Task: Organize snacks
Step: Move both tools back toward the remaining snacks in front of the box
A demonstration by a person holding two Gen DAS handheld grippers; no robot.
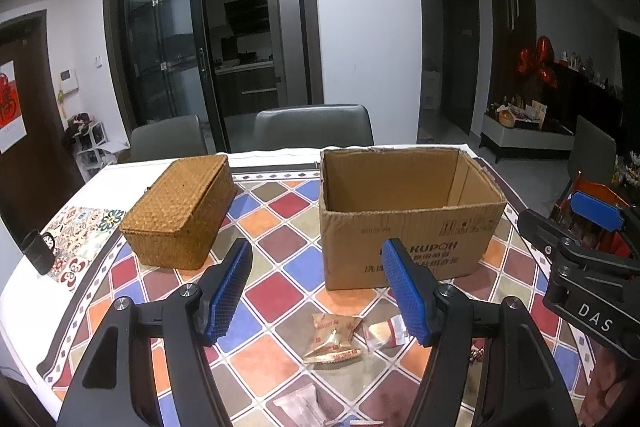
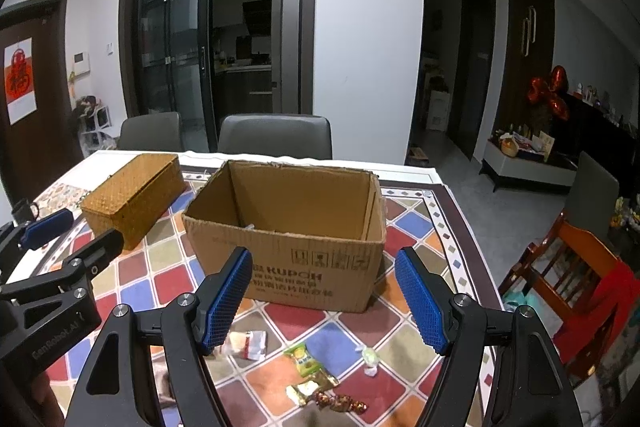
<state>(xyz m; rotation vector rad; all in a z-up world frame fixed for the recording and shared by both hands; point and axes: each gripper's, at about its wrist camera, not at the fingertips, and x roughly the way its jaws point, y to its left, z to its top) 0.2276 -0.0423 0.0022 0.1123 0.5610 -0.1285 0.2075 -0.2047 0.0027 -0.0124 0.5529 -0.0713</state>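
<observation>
I hold both tools above the near edge of a counter [image 1: 280, 223] covered in a cloth of coloured diamonds. My left tool [image 1: 316, 291] hangs with its blue pads spread apart and nothing between them. My right tool [image 2: 324, 297] stands the same way, jaws wide and empty; from the left camera it shows at the right edge, and from the right camera the left one shows at the left edge.

An open cardboard box [image 1: 404, 227] stands upright at the middle of the counter, printed side toward me. From the right wrist view a small pale item lies on its floor, too small for me to identify. To the box's left, apart from it, sits a woven wicker basket [image 1: 180, 211] with its lid closed. A patterned mat [image 1: 80, 235] lies at the counter's left edge, with a dark mug [image 1: 38, 251] on its corner.

The snacks lie loose on the cloth in front of the box, outside it. In the left view, two gold-wrapped snacks [image 1: 334, 341] rest between my left tool's pads in the picture, with a clear-and-red wrapper [image 1: 384, 333] just beside them and a pinkish packet [image 1: 304, 407] nearer me. In the right view I see a green packet [image 2: 304, 359], a small white candy [image 2: 370, 357], and gold and dark red sweets [image 2: 324, 393] clustered together.

Two grey chairs [image 1: 312, 127] stand behind the counter.
</observation>
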